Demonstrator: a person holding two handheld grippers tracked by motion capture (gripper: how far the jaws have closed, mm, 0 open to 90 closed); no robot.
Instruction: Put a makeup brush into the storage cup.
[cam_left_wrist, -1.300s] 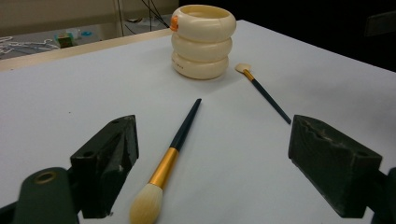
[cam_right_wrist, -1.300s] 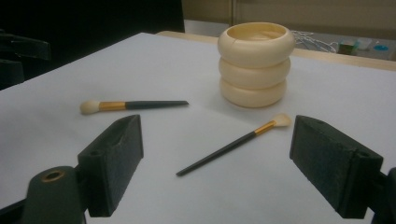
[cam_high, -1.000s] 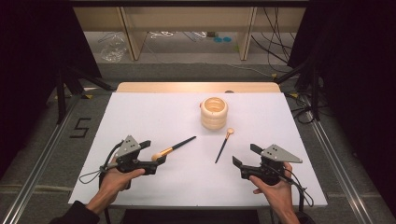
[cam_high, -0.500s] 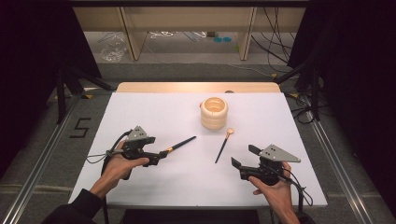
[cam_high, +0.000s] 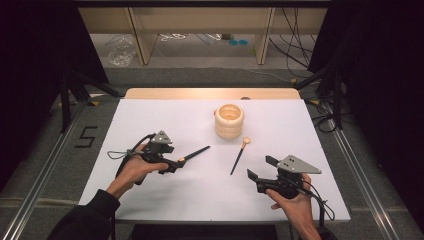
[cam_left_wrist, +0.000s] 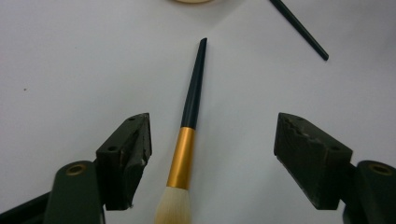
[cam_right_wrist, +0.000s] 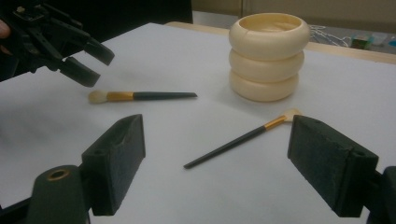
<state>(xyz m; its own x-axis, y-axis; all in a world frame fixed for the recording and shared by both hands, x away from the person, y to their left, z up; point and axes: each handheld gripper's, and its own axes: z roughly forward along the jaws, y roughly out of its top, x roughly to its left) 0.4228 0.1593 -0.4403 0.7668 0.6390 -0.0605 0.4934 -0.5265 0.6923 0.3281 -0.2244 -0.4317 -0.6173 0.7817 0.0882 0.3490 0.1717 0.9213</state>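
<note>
White tabletop (cam_high: 165, 120), wooden far edge, dark room, cables.

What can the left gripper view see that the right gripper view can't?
Left gripper view: a look straight down between the left gripper's own jaws. The thick black-handled brush with a gold band and white bristles lies between them, untouched; the jaws have just been closing.

Right gripper view: the right gripper's open jaws, the whole cream ringed pot, and the bristle end of the thin black brush.

Both: the white table, the thick brush and the thin brush's handle.
</note>
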